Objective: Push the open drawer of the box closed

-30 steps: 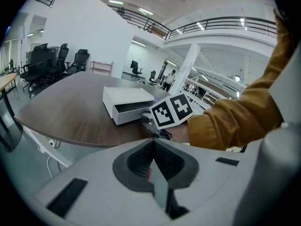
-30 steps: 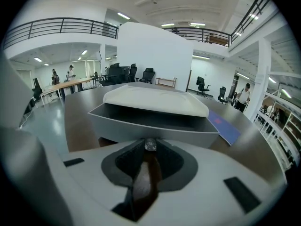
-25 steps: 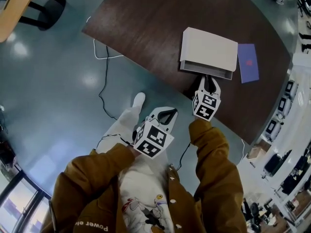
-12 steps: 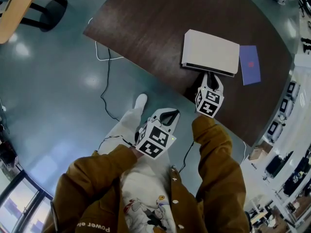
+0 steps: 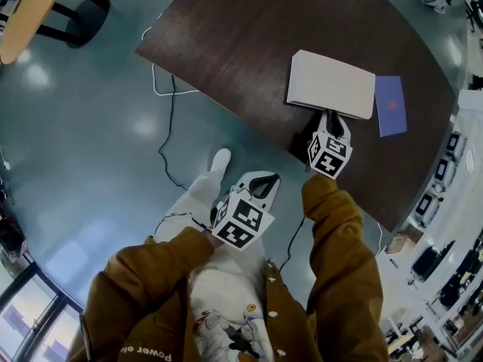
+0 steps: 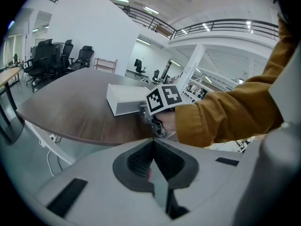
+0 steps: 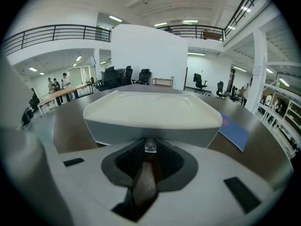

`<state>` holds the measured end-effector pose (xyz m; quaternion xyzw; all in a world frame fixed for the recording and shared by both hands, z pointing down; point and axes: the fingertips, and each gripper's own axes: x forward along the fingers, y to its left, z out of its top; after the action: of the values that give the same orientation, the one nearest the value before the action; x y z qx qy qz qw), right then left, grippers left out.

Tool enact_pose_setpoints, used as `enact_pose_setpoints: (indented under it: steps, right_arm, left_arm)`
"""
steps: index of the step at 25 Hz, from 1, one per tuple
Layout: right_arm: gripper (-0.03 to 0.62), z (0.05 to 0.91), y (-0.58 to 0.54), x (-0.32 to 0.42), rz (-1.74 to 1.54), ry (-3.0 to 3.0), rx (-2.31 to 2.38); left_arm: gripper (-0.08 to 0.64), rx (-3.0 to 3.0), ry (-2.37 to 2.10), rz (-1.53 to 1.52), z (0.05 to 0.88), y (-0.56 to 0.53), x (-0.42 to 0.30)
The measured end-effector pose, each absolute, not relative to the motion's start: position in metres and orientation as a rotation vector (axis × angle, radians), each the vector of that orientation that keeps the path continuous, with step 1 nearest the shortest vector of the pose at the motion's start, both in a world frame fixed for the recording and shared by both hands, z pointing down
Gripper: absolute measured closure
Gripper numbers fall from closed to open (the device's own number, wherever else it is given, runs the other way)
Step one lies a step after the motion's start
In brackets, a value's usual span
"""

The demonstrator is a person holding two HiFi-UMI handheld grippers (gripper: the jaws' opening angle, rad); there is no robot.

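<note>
A white box (image 5: 332, 84) lies on the dark brown table (image 5: 241, 44), and its drawer front sits flush with the box body. My right gripper (image 5: 332, 118) is at the box's near face. In the right gripper view the box (image 7: 150, 109) fills the middle, and a small clear drawer knob (image 7: 150, 145) sits between the tips of my right gripper (image 7: 150, 148), which close on it. My left gripper (image 5: 264, 178) hangs shut and empty over the floor near the person's body. From the left gripper view, the box (image 6: 124, 99) and the right hand show beyond my left gripper (image 6: 153, 142).
A blue sheet (image 5: 391, 105) lies on the table right of the box. The table's near edge runs just under the right gripper. A white cable (image 5: 164, 127) trails on the grey floor. A wooden table (image 5: 26, 13) stands far left. Office chairs (image 6: 51, 58) stand beyond.
The drawer stuck out of the box a second ago and now sits flush. My right gripper moved forward with it toward the box. The left gripper stayed where it was.
</note>
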<state>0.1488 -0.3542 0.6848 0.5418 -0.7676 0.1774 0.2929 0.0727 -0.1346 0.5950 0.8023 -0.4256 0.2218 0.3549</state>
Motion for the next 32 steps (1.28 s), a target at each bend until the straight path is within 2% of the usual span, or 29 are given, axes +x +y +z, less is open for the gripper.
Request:
enact_pose_setpoints:
  steps: [13, 16, 20, 28, 32]
  right_arm:
    - [0.514, 0.685, -0.354, 0.149, 0.526, -2.043, 1.469]
    - [0.481, 0.681, -0.351, 0.148, 0.532, -2.06, 1.457]
    - [0.474, 0.667, -0.345, 0.137, 0.516, -2.085, 1.445]
    - [0.477, 0.625, -0.325, 0.132, 0.524, -2.149, 1.453]
    - [0.508, 0.589, -0.301, 0.13, 0.534, -2.217, 1.46]
  left_arm:
    - [0.555, 2.097, -1.092, 0.569, 0.588, -0.122, 0.073]
    - [0.555, 2.099, -1.099, 0.57, 0.584, -0.117, 0.072]
    - [0.555, 2.108, -1.108, 0.569, 0.575, -0.11, 0.065]
    - [0.555, 2.115, -1.14, 0.557, 0.56, -0.101, 0.054]
    - [0.555, 2.125, -1.144, 0.551, 0.546, -0.094, 0.045]
